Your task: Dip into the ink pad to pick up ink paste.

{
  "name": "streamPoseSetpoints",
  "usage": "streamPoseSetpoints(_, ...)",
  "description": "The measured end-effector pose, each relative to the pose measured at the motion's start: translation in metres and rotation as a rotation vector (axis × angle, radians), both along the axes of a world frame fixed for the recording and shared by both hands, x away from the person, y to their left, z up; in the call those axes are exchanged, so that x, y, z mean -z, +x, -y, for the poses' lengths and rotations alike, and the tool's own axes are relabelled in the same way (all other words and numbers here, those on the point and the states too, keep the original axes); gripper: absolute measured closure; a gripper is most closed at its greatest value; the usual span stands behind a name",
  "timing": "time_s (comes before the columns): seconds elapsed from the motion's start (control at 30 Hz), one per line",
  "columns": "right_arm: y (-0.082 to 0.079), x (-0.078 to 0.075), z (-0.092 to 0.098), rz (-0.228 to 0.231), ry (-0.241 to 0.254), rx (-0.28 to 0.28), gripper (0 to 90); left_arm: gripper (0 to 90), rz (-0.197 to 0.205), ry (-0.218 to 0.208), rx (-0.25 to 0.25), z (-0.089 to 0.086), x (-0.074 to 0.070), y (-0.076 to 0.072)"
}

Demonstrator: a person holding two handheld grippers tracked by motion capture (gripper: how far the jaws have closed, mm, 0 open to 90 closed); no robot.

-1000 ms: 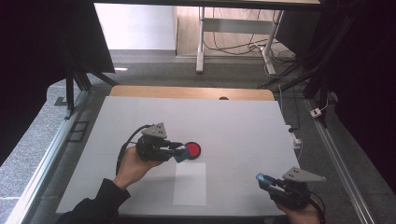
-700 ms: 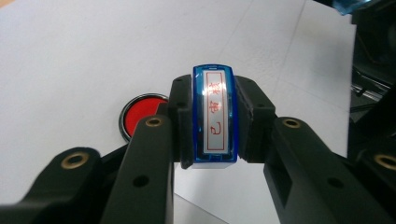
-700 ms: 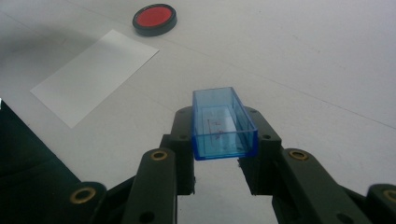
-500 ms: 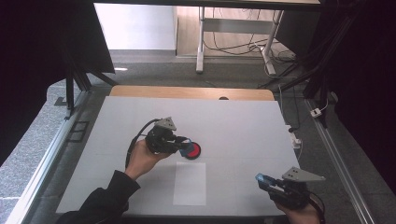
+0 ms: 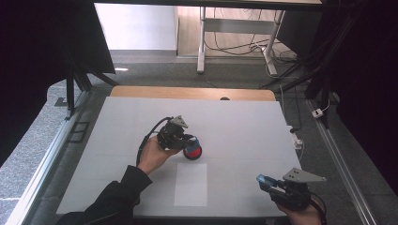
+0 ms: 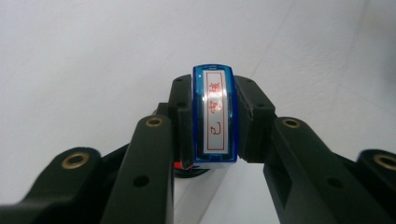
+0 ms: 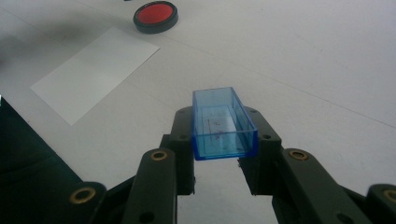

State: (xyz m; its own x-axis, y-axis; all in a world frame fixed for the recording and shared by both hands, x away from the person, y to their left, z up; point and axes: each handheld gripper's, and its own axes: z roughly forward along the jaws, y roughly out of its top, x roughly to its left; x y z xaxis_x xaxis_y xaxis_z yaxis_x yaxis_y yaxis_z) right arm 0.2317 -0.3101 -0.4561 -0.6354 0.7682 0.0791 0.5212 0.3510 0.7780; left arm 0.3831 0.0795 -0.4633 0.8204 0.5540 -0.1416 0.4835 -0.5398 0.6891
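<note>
My left gripper is shut on a blue stamp whose top label bears red characters. In the high view the stamp's tip is down over the round red ink pad in its black case; whether it touches is hidden. A sliver of that red pad peeks out under the left jaw. My right gripper rests near the table's front right edge, shut on a clear blue stamp cap with its hollow side up. A white paper sheet lies flat in front of the pad.
The white tabletop has a wooden strip along its far edge. Metal rails run down both sides. From the right gripper view, the ink pad and paper lie ahead to the left.
The left hand has moved right and lower, bringing the stamp from beside the ink pad to over it. The right hand has stayed put.
</note>
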Motion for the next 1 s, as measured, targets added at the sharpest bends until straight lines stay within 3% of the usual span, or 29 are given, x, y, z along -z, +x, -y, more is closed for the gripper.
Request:
streamPoseSetpoints(0.1, 0.0, 0.0, 0.0, -0.002, -0.003, -0.002, 68.7, 70.5, -0.014, -0.006, -0.011, 0.0, 0.004, 0.004)
streamPoseSetpoints(0.4, 0.0, 0.0, 0.0, -0.001, 0.0, -0.003, 68.7, 70.5, -0.033, 0.028, -0.035, 0.007, 0.016, 0.011)
streamPoseSetpoints(0.57, 0.0, 0.0, 0.0, -0.005, -0.002, -0.006, 68.7, 70.5, -0.032, 0.058, -0.052, 0.009, 0.019, 0.013)
streamPoseSetpoints(0.77, 0.0, 0.0, -0.001, -0.003, -0.002, -0.008, 68.7, 70.7, -0.045, 0.062, -0.048, 0.01, 0.02, 0.015)
streamPoseSetpoints(1.0, 0.0, 0.0, -0.001, -0.004, -0.012, -0.009, 68.7, 71.0, -0.01, 0.119, -0.036, 0.019, 0.018, 0.011)
